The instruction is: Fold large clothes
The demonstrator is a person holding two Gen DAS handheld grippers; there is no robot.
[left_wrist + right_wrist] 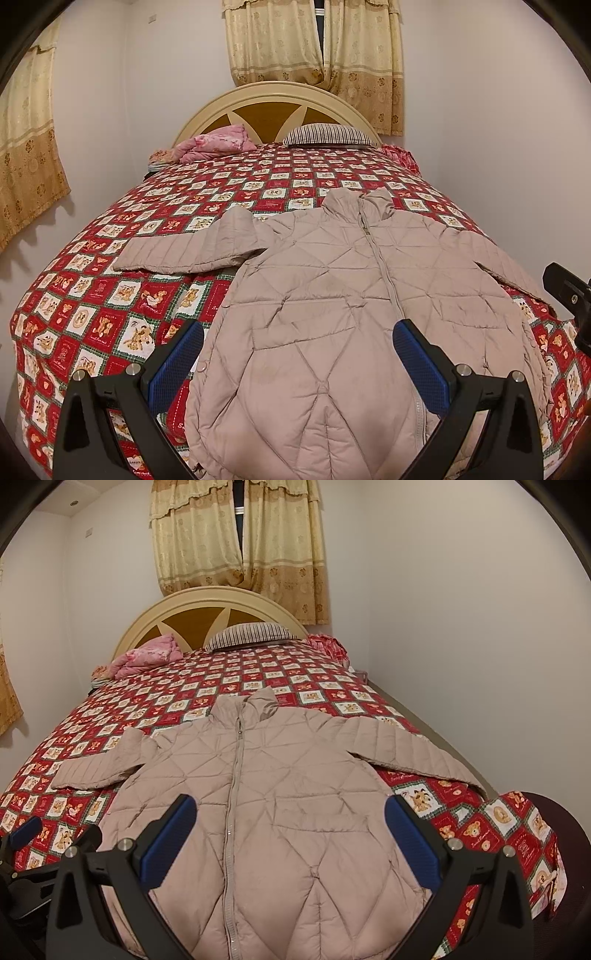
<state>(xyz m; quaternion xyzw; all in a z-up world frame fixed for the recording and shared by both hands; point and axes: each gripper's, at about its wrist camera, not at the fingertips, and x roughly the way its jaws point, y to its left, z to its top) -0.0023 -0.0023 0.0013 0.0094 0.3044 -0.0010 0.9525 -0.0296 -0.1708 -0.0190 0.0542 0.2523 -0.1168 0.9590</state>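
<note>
Still unfolded jacket on bed

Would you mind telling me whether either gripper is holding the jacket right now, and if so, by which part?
Nothing is held. The left gripper and right gripper are both open above the jacket, which lies flat on the bed.

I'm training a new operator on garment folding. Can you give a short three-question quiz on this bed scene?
1. True or false: the jacket is zipped shut.
2. Which sleeve reaches the bed's edge: A the left sleeve, or B the right sleeve?
3. What are the left gripper and right gripper holding?

Key: 1 true. 2 B. 3 nothing; both hang open over the jacket's lower half.
</note>
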